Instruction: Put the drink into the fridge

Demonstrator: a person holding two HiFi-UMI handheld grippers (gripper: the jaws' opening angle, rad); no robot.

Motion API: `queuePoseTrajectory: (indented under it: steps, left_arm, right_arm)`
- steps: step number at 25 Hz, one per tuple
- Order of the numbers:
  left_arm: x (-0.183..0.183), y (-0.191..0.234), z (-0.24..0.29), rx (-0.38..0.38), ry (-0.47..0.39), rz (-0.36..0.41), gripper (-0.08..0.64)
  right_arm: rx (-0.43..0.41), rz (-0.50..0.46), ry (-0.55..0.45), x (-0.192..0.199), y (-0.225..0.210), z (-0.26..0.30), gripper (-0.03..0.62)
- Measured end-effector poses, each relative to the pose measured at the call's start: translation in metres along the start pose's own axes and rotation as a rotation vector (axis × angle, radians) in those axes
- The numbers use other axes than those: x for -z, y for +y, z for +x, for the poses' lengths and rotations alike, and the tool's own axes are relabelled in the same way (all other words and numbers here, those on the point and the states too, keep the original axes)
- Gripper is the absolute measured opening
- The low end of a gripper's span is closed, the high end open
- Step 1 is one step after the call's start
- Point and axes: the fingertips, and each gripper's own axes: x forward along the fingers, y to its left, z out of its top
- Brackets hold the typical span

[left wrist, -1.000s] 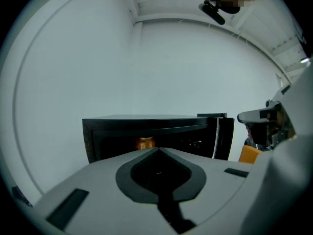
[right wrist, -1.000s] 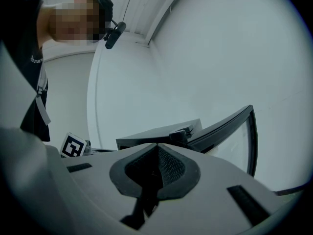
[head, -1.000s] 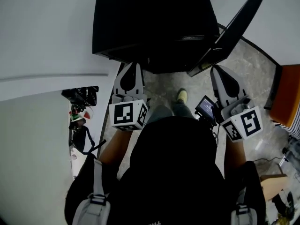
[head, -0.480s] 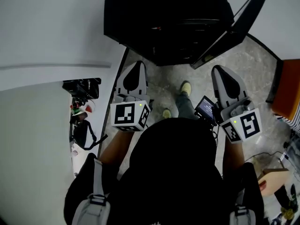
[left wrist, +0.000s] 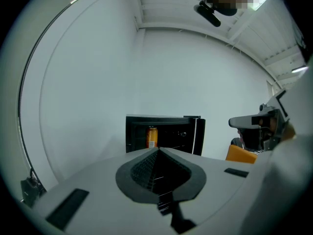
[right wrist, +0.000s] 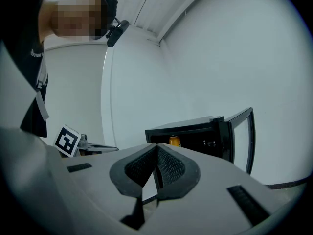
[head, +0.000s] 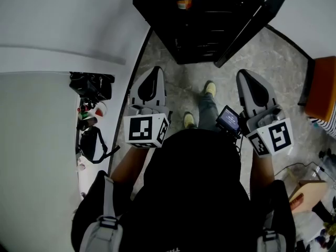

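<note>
Drink is standing upright inside the fridge, at the left of the interior as you are facing it. It is an orange can showing against the dark inside. The fridge is sitting on the floor by the white wall, and its door is hanging wide open on the right side. You are standing well back from it, with your shoes pointing toward the opening.

You are holding the left gripper out in front of you with its jaws closed tip to tip. The ribbed pads are meeting at the front and nothing is sitting between them. You are carrying the right gripper the same way, with its jaws closed, the pads touching at the tips and nothing in them. Both are aiming toward the open fridge, and neither is touching it or the drink.

In your head view the two grippers are hovering side by side above the floor. The left one is hanging near the edge of the white surface, and the right one is nearer the orange chair. A small screen is glowing just beside the right gripper. Dark gear is lying along the surface's edge on your left.
</note>
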Motion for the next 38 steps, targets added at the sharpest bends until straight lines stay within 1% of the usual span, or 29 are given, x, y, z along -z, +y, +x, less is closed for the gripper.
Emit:
queuePoseTrajectory:
  steps: [5,11,18,22,26,30,33,36,38]
  left_arm:
    - [0.001,-0.007,-0.042,0.015,-0.029,0.004,0.009]
    - [0.006,-0.017,-0.092,0.035,-0.053,0.006,0.009]
    - [0.011,-0.031,-0.129,0.069,-0.064,-0.021,0.009]
    - [0.012,-0.036,-0.132,0.089,-0.06,-0.024,0.009]
    - [0.01,-0.04,-0.135,0.094,-0.064,-0.02,0.009]
    - [0.005,-0.054,-0.137,0.105,-0.071,-0.03,0.009]
    - [0.0,-0.06,-0.136,0.109,-0.072,-0.035,0.009]
    - [-0.002,-0.063,-0.136,0.116,-0.071,-0.041,0.009]
    - [-0.001,-0.062,-0.133,0.116,-0.07,-0.04,0.009]
  right_arm:
    - [0.025,-0.011,-0.018,0.004,0.034,-0.034,0.014]
    - [0.034,-0.034,-0.024,0.013,0.073,-0.067,0.014]
    - [0.056,-0.053,-0.031,0.016,0.102,-0.096,0.014]
    - [0.069,-0.053,-0.034,0.017,0.107,-0.101,0.014]
    - [0.071,-0.044,-0.036,0.019,0.107,-0.103,0.014]
    - [0.089,-0.056,-0.027,0.016,0.101,-0.112,0.014]
    - [0.079,-0.056,-0.047,0.009,0.101,-0.111,0.014]
    - [0.088,-0.076,-0.019,0.012,0.098,-0.111,0.014]
    - [0.09,-0.071,-0.018,0.014,0.095,-0.109,0.014]
